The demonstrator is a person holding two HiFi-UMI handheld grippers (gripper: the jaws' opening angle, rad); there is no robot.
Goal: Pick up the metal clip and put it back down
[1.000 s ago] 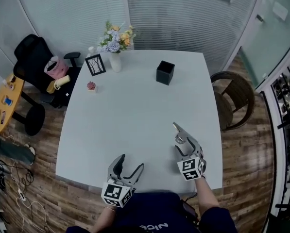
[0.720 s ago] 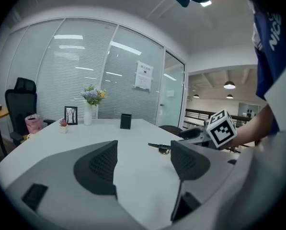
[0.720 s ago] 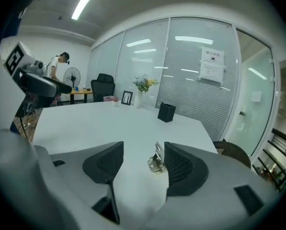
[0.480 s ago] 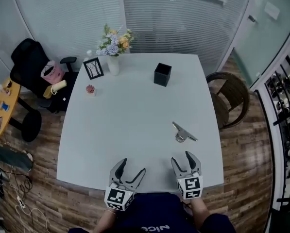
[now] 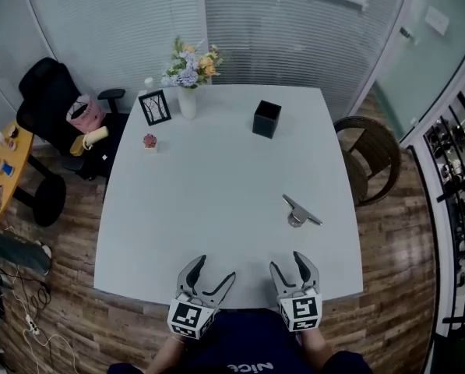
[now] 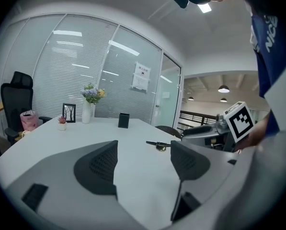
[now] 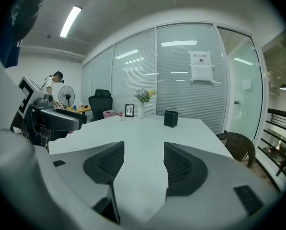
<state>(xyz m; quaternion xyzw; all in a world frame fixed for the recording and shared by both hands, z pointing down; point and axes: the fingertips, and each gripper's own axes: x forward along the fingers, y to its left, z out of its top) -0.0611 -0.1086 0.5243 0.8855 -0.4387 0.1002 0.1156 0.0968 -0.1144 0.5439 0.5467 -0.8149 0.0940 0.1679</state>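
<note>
The metal clip (image 5: 301, 211) lies flat on the white table (image 5: 216, 185), right of centre, free of both grippers; it also shows small in the left gripper view as the clip (image 6: 157, 144). My right gripper (image 5: 294, 269) hovers at the table's near edge, well short of the clip, jaws open with nothing between them. My left gripper (image 5: 209, 275) rests beside it at the near edge, also open and empty. In the right gripper view only bare table lies between the right gripper (image 7: 143, 162) jaws.
At the far side stand a black square holder (image 5: 266, 118), a vase of flowers (image 5: 188, 76), a small picture frame (image 5: 154, 107) and a tiny potted plant (image 5: 149, 141). A wicker chair (image 5: 376, 158) sits at the right edge, a black office chair (image 5: 53, 100) at the left.
My right gripper, which was at the clip a second ago, has drawn back to the near edge, leaving the clip on the table. The left gripper stayed in place.
</note>
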